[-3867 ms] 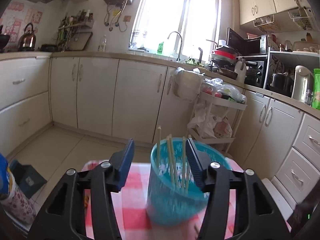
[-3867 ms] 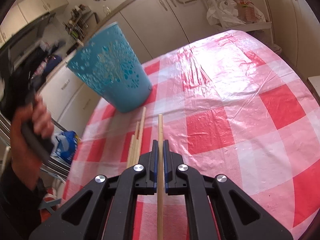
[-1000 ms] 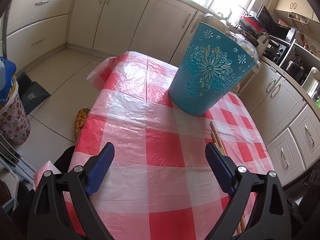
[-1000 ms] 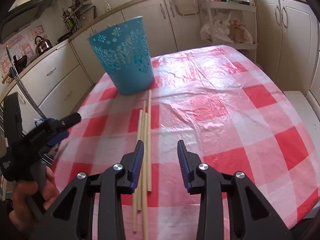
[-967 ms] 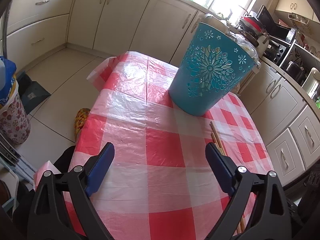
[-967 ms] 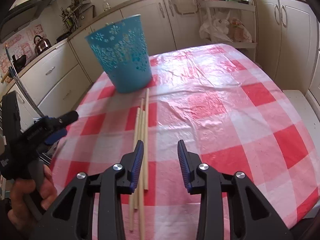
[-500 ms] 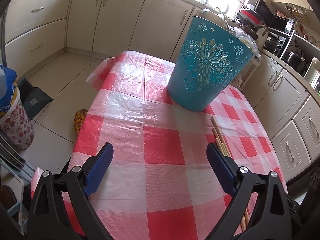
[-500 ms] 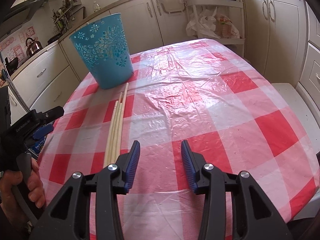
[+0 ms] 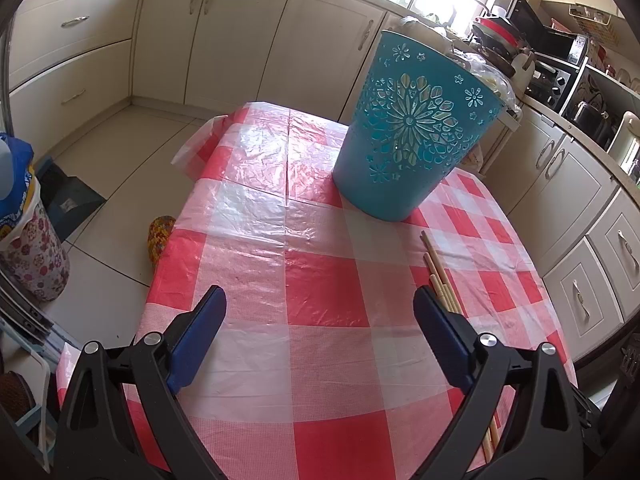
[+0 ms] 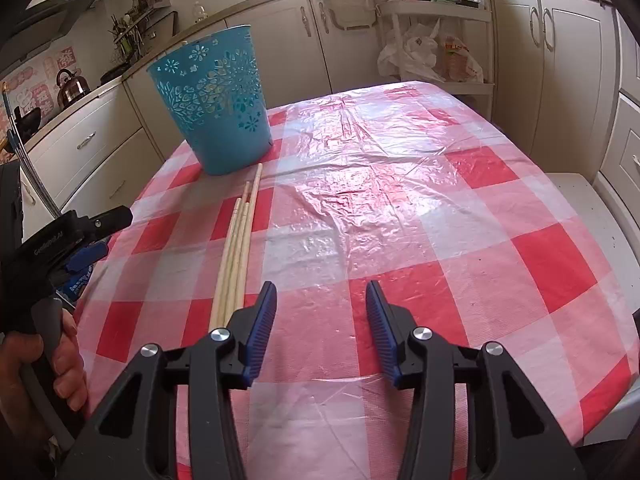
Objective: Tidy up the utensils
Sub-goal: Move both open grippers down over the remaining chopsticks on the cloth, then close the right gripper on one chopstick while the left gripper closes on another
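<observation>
While the right gripper (image 10: 321, 302) fingers have just been spreading, empty, the chopsticks (image 10: 237, 248) lie at eleven o'clock beside them.

The cloth (image 10: 400, 216) on the counter is a red, pink and white check under a glossy clear film. The bin (image 10: 216, 108) is teal, pierced with a pale flower and snowflake pattern. The chopsticks (image 10: 238, 248) are pale tan wood. Both grippers, left (image 9: 320, 316) and right (image 10: 321, 312), are black with blue ribbed pads and silver screws. The cabinets (image 9: 236, 40) are cream with silver handles. Far left on the floor stands a white pot (image 9: 34, 256) with pink flowers.
</observation>
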### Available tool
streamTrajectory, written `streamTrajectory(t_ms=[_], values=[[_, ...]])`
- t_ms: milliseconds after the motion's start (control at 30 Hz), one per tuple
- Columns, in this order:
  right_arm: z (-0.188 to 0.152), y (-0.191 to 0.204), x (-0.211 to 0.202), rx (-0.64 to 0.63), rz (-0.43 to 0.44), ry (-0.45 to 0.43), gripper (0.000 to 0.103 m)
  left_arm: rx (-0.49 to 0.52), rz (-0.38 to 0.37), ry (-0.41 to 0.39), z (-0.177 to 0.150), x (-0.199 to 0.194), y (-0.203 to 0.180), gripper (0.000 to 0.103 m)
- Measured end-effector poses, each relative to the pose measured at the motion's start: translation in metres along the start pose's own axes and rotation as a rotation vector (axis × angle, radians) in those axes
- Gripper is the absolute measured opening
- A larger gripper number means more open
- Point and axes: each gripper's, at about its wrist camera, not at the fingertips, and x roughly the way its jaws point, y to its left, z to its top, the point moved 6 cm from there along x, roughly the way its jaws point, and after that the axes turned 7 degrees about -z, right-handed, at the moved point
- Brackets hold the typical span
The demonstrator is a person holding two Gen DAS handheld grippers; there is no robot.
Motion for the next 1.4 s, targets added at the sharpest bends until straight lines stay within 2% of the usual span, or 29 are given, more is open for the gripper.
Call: streamTrajectory(t_ms=[600,800,967,1100,1400], values=[[-0.001,0.004,0.0,-0.037,0.007,-0.005,0.049,-0.002,-0.008,0.011,0.0,0.003,0.0,0.091],[0.001,0.012,-0.003,-0.051,0.041,-0.012,0.049,-0.028,-0.033,0.042,-0.002,0.006,0.003,0.092],[0.0,0.035,-0.004,-0.123,0.1,-0.013,0.049,-0.075,-0.057,0.042,-0.002,0.006,0.008,0.093],[0.001,0.052,0.0,-0.181,0.114,-0.008,0.039,-0.063,-0.055,0.039,-0.002,0.007,0.005,0.093],[0.012,0.052,0.026,-0.164,0.069,0.069,0.024,-0.052,-0.075,0.049,-0.003,0.008,-0.001,0.093]])
